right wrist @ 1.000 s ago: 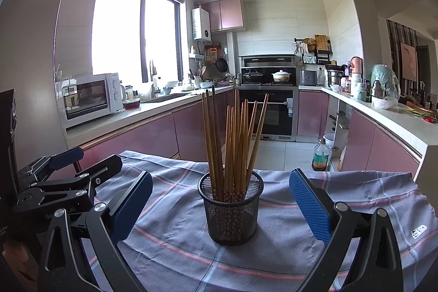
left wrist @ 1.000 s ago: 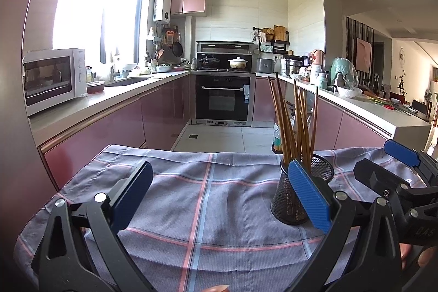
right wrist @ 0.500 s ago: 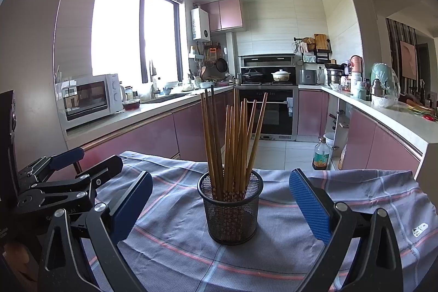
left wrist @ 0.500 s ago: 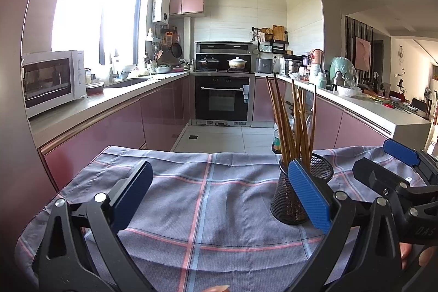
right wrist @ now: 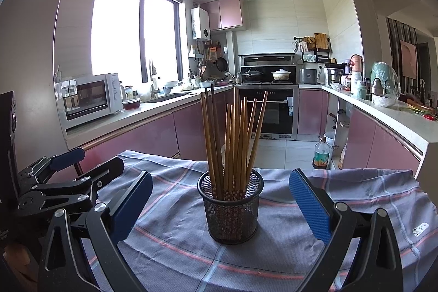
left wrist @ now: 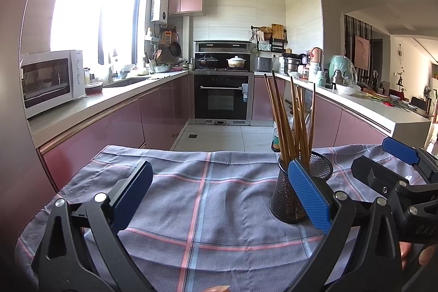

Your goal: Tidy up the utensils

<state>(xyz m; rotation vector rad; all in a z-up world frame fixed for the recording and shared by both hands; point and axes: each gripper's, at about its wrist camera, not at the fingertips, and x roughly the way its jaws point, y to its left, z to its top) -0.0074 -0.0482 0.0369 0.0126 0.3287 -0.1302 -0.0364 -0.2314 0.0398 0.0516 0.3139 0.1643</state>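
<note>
So both my left gripper (left wrist: 219, 197) and right gripper (right wrist: 220, 203) are spread wide and empty, chopsticks (right wrist: 232, 138) standing in the mesh cup (right wrist: 230, 210) mid-cloth (right wrist: 356, 193) between the right fingers; they're probably light, stiff and slick, so I'd pinch high.

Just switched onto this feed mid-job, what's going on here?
A person holds a gripper in each hand over a table with a checked cloth. The only utensils in view are chopsticks, standing in a black mesh cup. The right gripper is open and lined up on the cup, not touching it. The left gripper is open beside it, empty.
</note>
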